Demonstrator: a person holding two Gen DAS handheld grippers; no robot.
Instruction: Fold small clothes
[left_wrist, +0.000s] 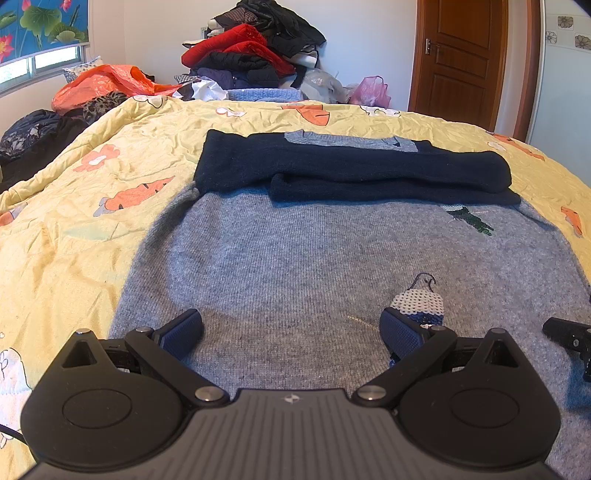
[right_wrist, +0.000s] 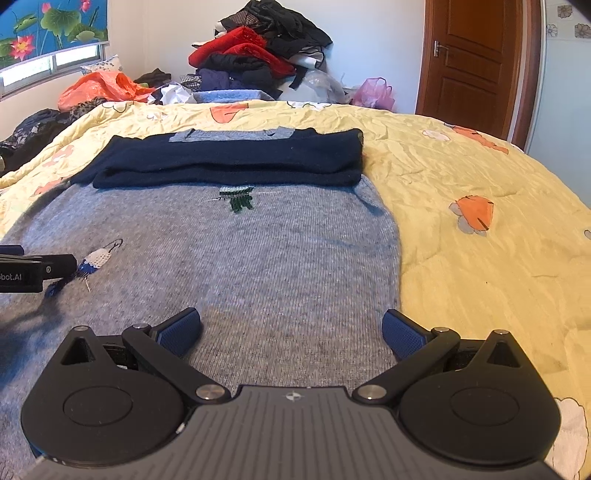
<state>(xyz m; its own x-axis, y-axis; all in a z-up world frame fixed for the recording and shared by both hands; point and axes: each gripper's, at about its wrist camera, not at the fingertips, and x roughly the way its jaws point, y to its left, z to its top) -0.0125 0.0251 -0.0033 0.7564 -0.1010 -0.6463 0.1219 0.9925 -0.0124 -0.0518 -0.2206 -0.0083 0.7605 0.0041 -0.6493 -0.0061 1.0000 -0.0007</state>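
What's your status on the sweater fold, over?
Left claw and right claw open, empty, over the hem. Grey sweater flat, navy sleeves folded across the chest. Nothing in the way.

sweater (left_wrist: 295, 266): near hem cut off by frame | navy sleeves (right_wrist: 229, 162): hide chest | clothes pile (left_wrist: 255, 48): items indistinct

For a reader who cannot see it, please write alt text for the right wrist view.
The open right gripper hovers over a grey sweater spread on a yellow quilt, its navy sleeves folded across the chest. The left gripper shows at the left edge.
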